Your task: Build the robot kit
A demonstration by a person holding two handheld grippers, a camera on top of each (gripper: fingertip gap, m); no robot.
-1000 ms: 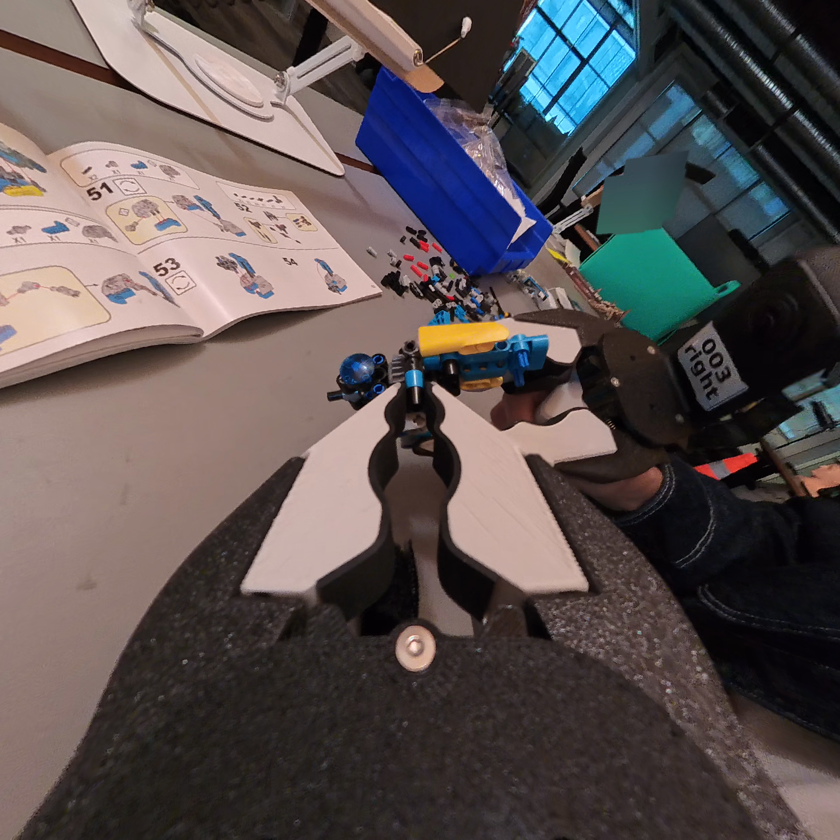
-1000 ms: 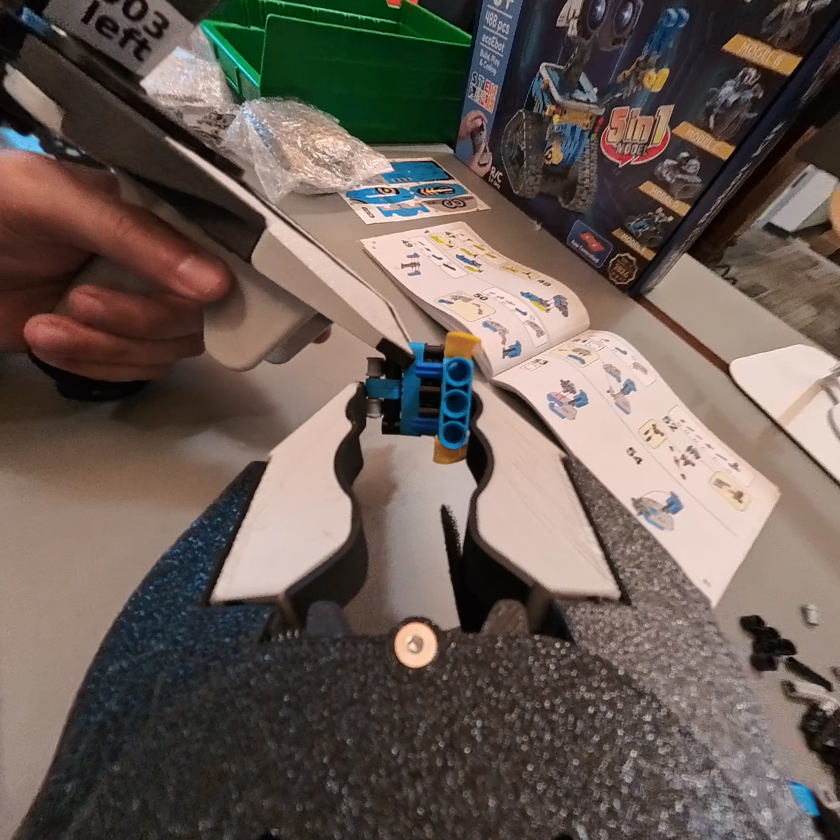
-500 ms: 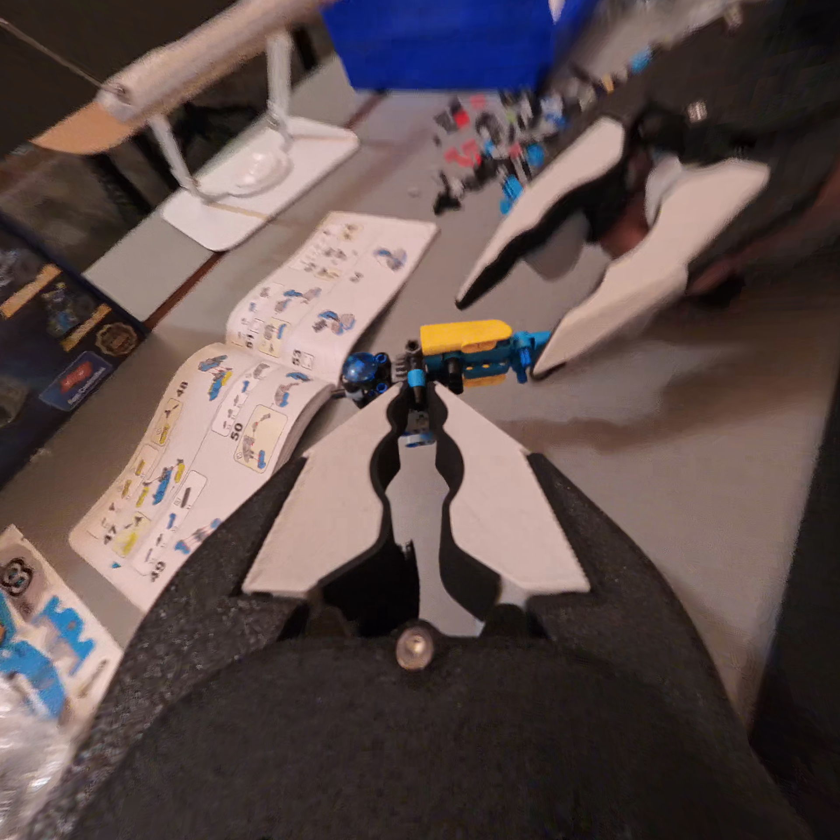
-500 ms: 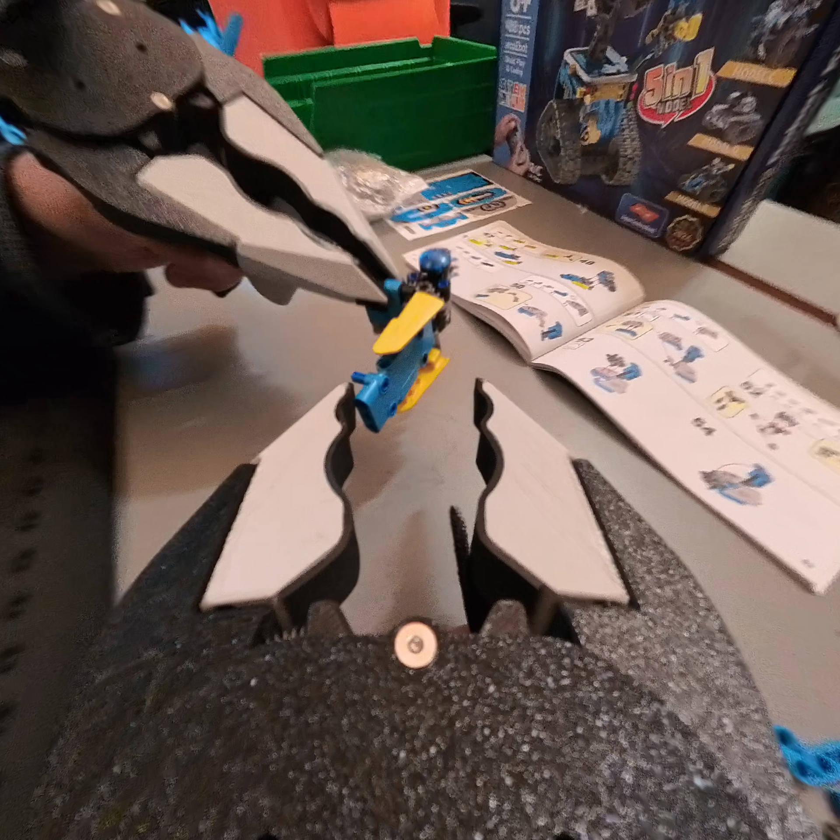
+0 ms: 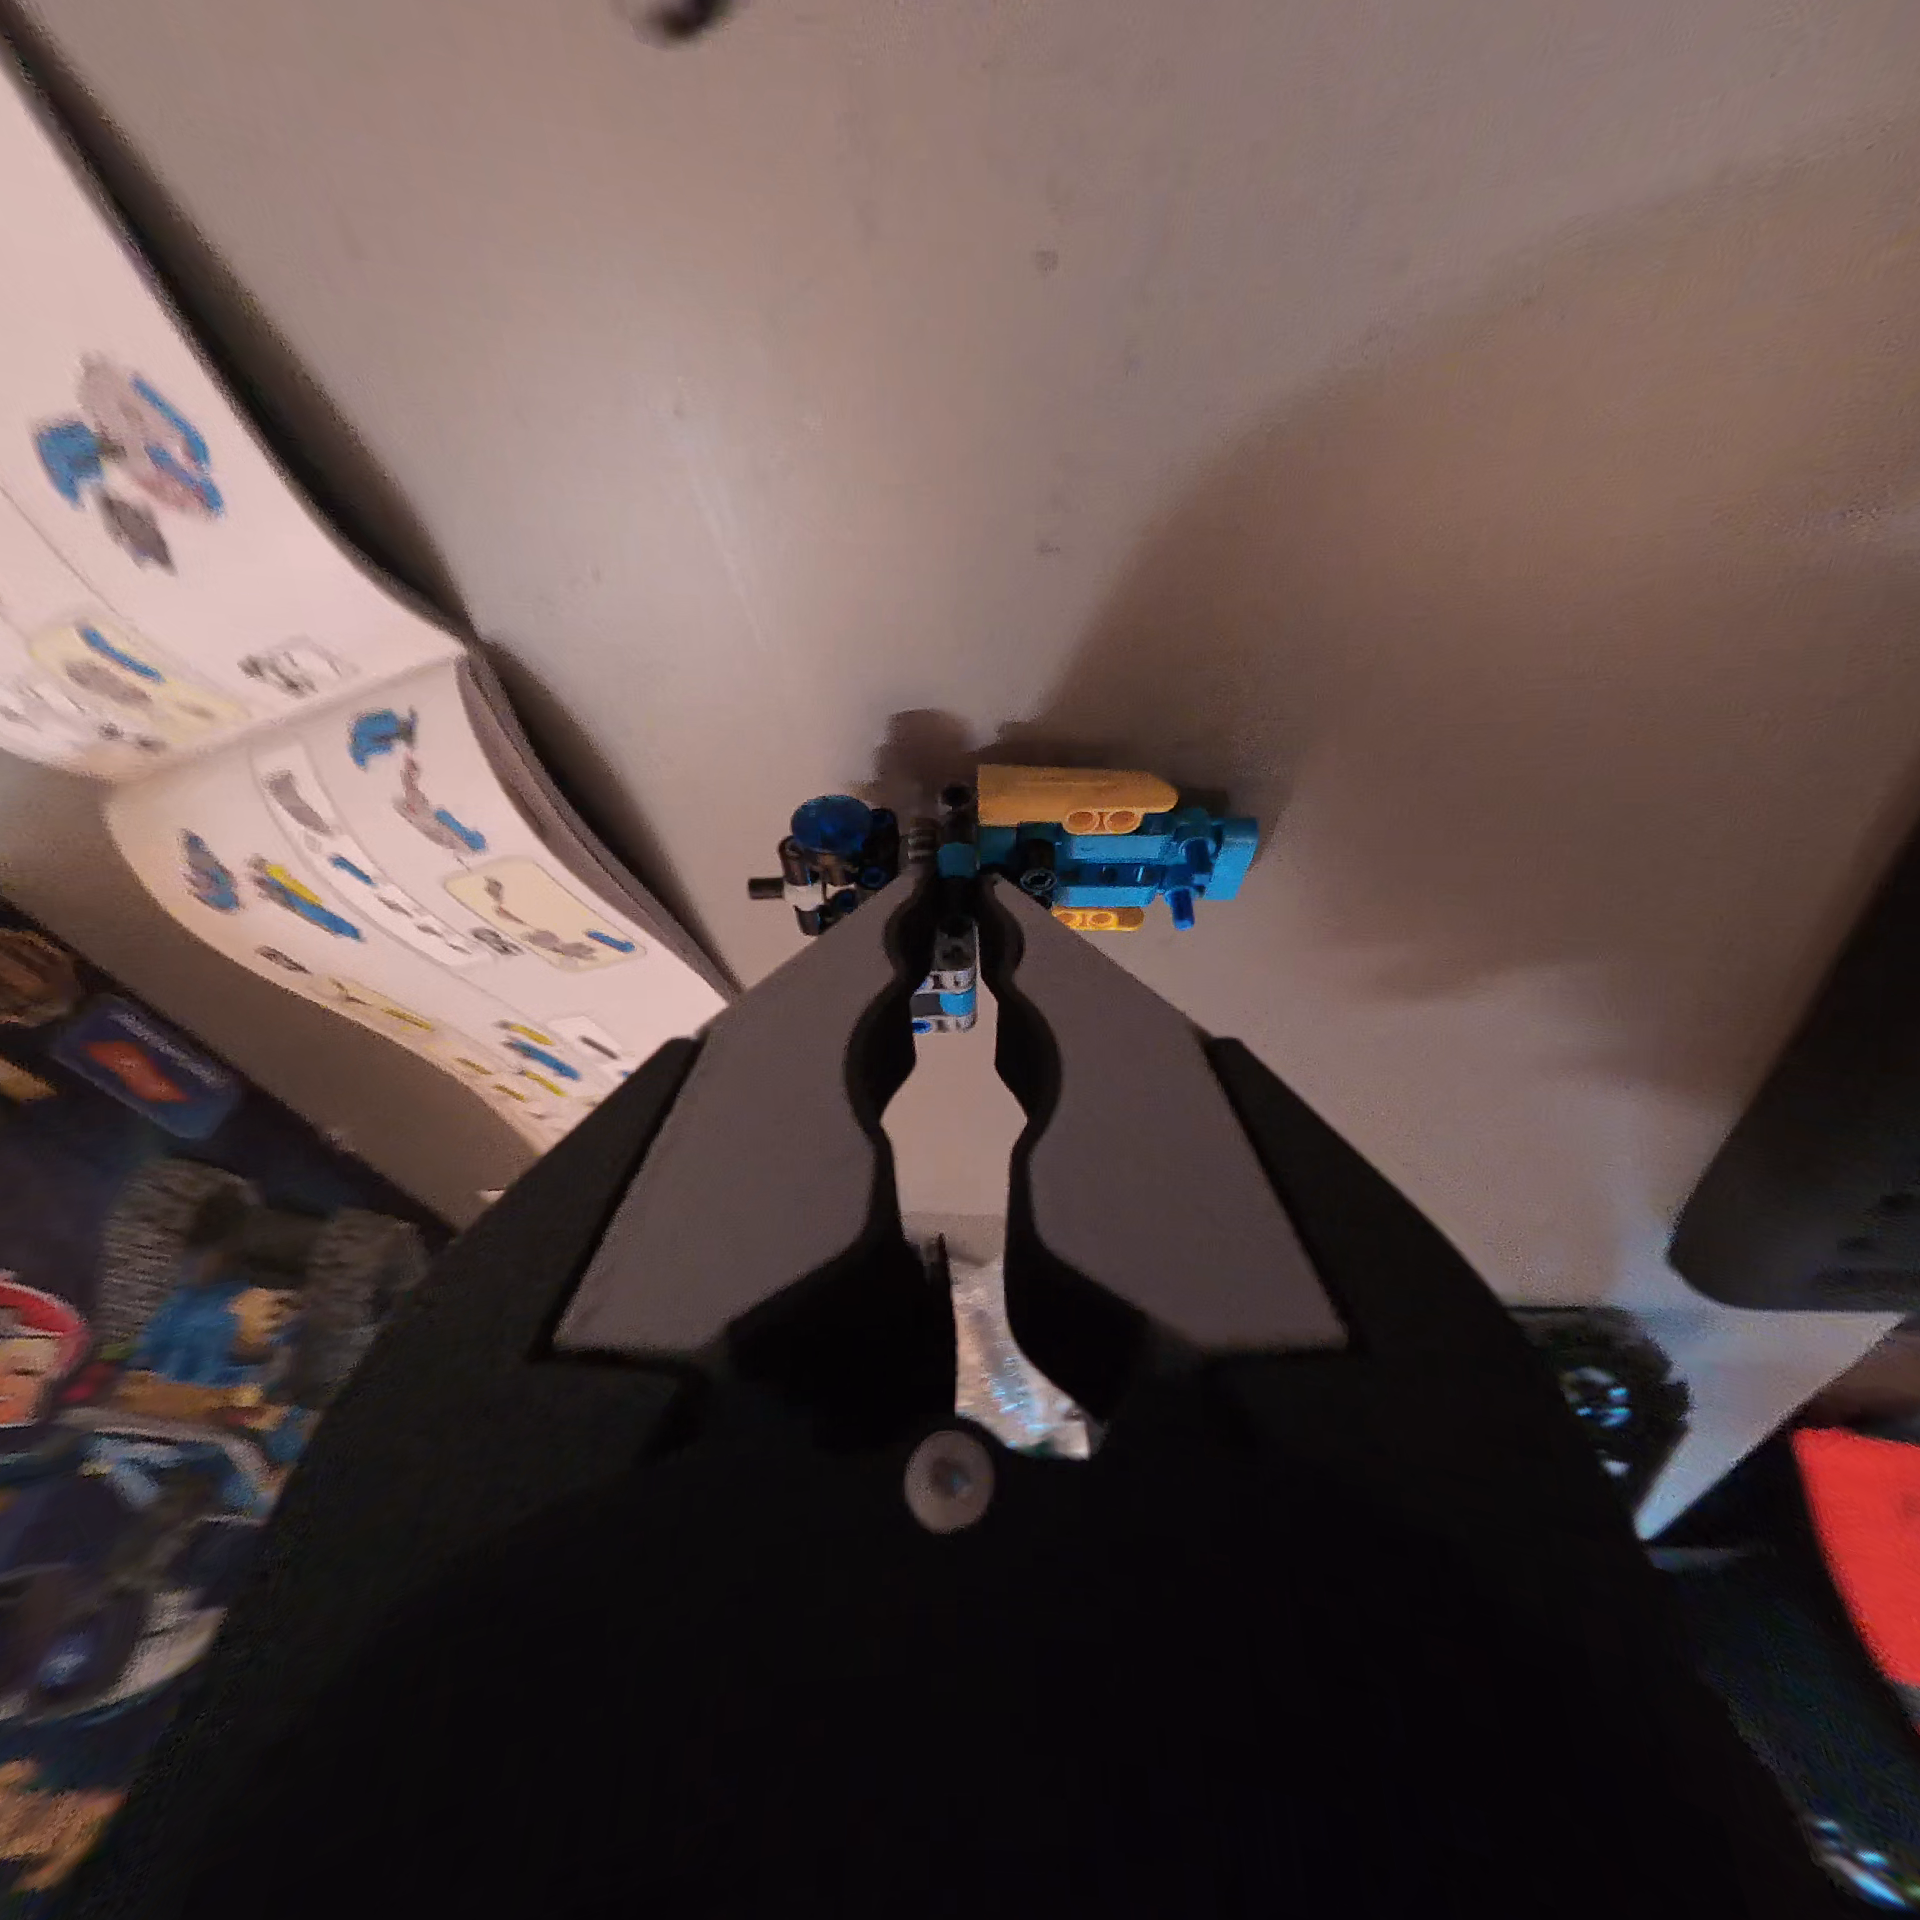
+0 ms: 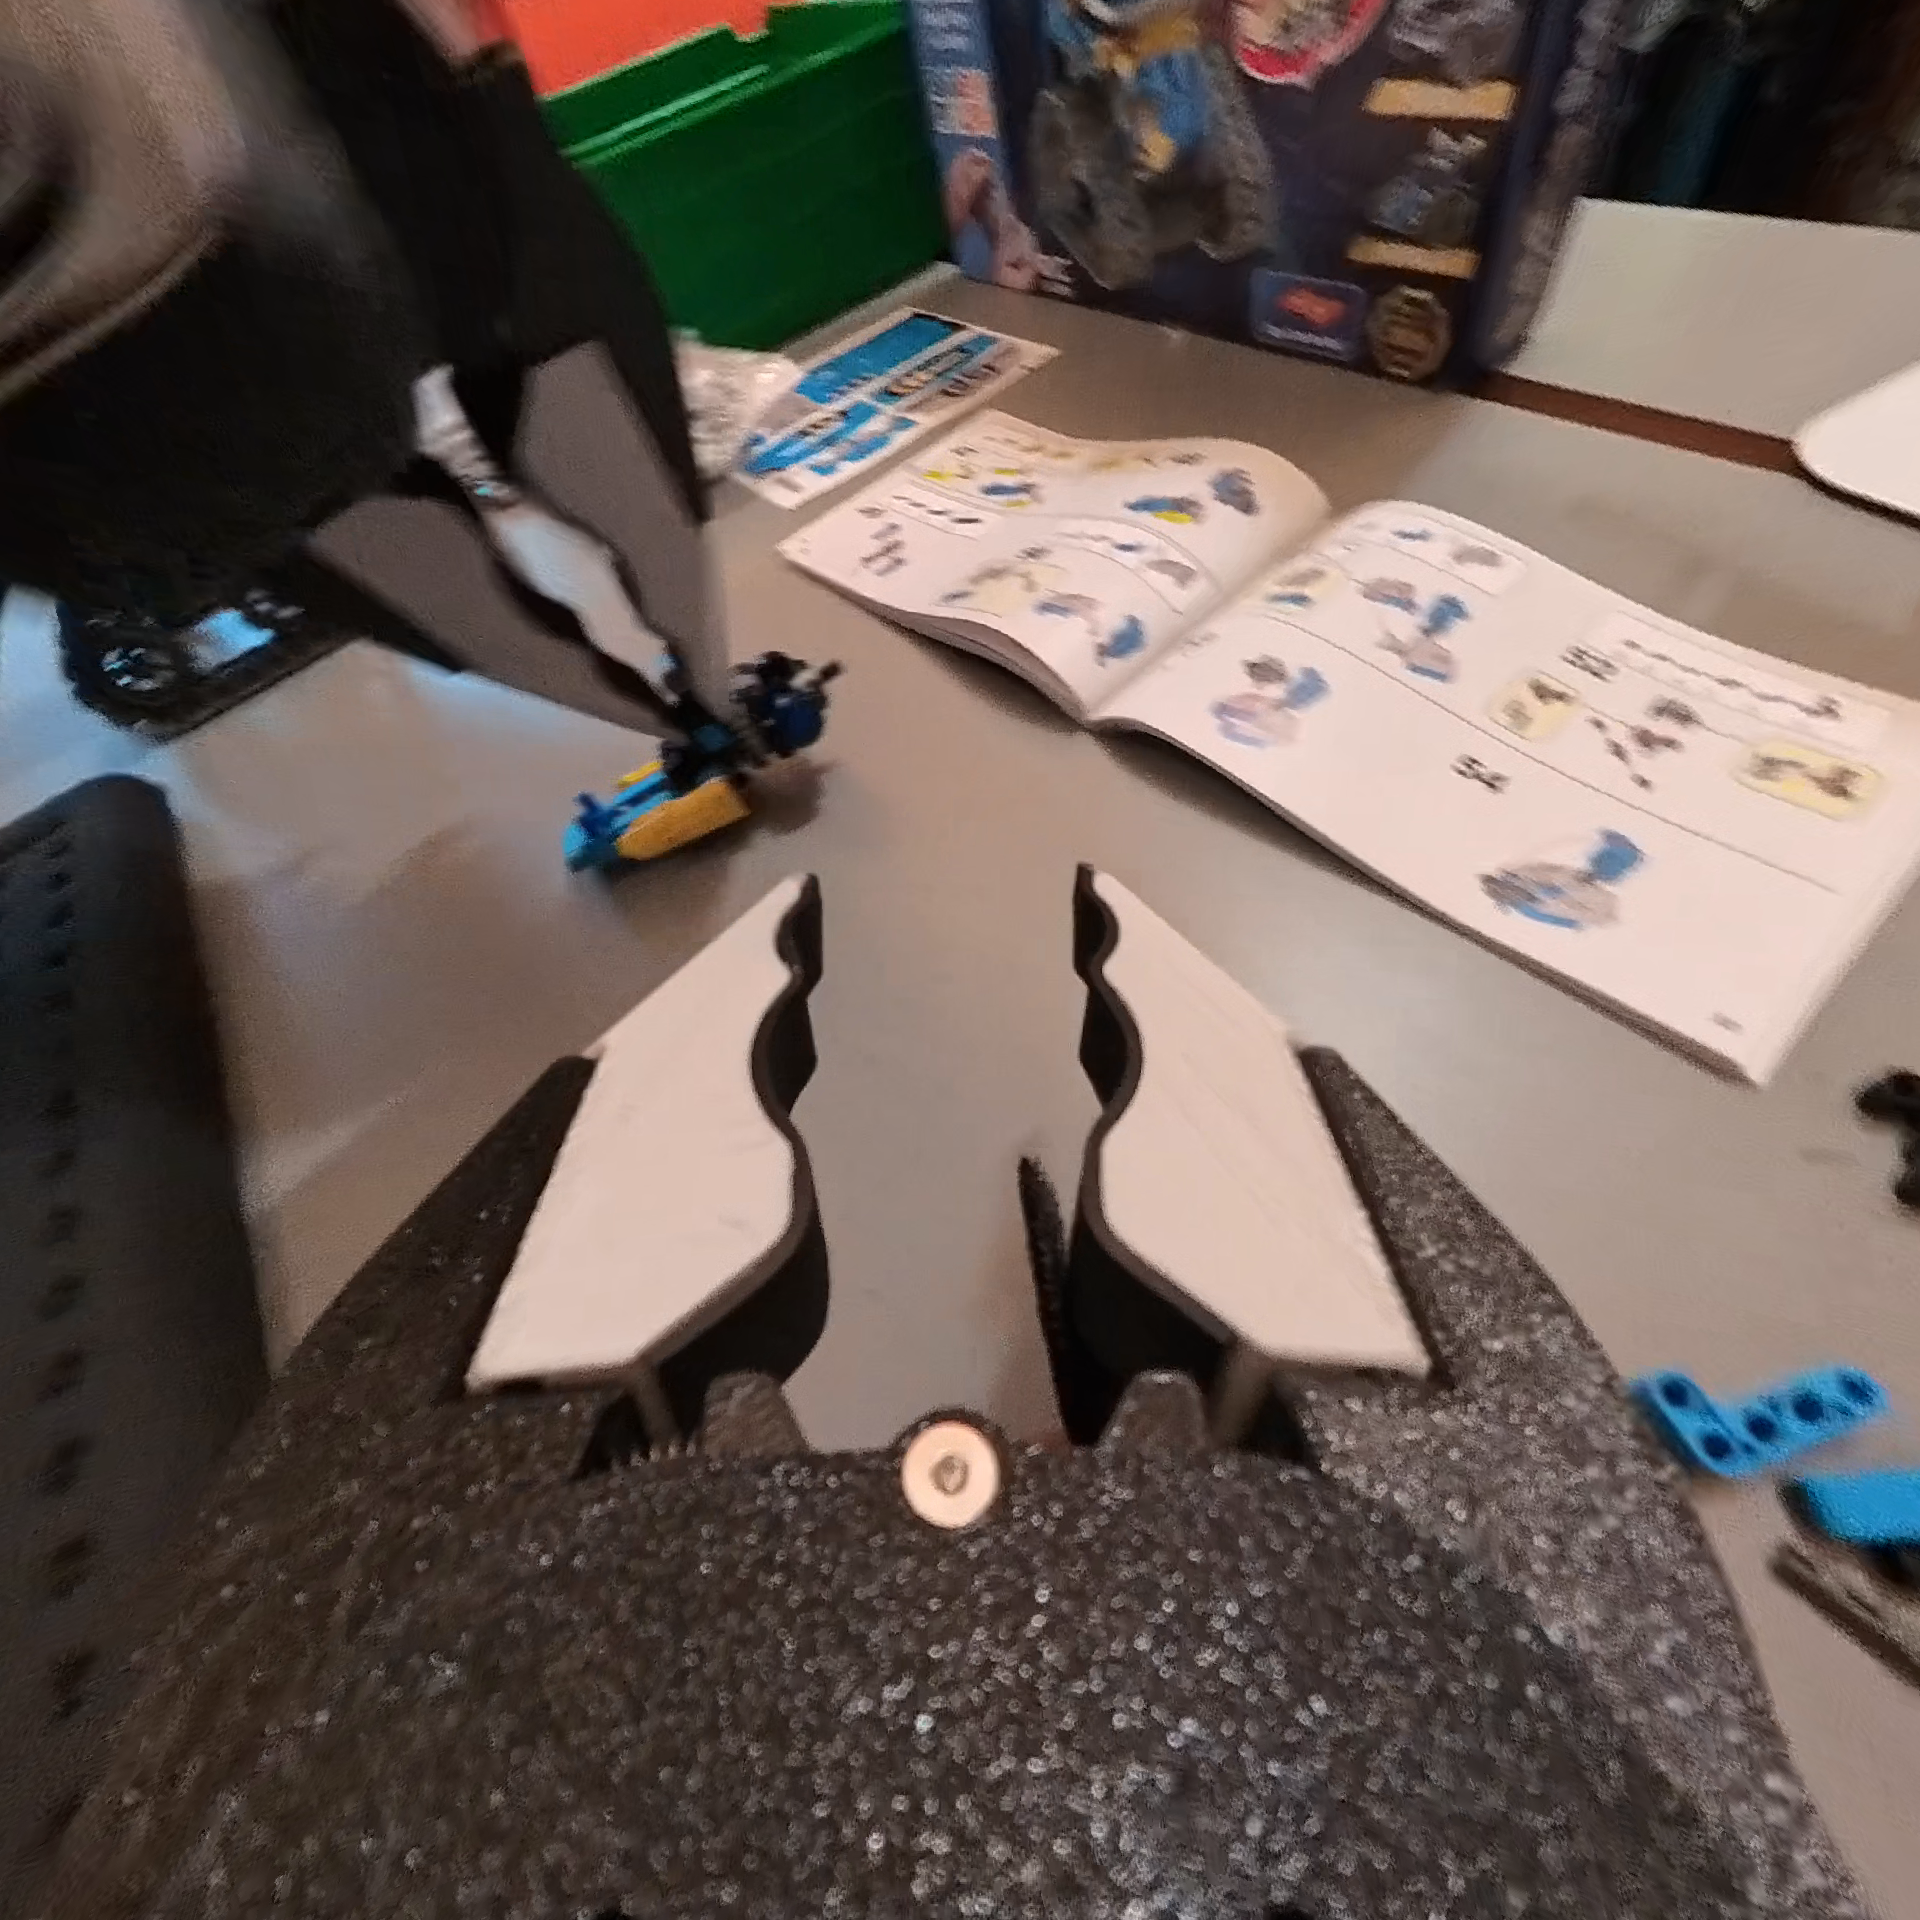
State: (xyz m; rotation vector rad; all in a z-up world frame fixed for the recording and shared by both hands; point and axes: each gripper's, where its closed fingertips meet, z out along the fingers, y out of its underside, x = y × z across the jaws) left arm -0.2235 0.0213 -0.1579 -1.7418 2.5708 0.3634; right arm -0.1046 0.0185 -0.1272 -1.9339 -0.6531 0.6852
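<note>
L tongs pinch blue-yellow brick model down on table; R tongs agape, empty, nearby

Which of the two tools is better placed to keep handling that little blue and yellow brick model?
Probably the left tool: it is shut on the blue and yellow brick model; the right tool is open, apart from it.

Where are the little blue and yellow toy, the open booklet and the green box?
toy (image 6: 665, 800): right wrist view, on its yellow side.
booklet (image 6: 1403, 717): right wrist view, right page.
green box (image 6: 769, 187): right wrist view, front wall.
</note>
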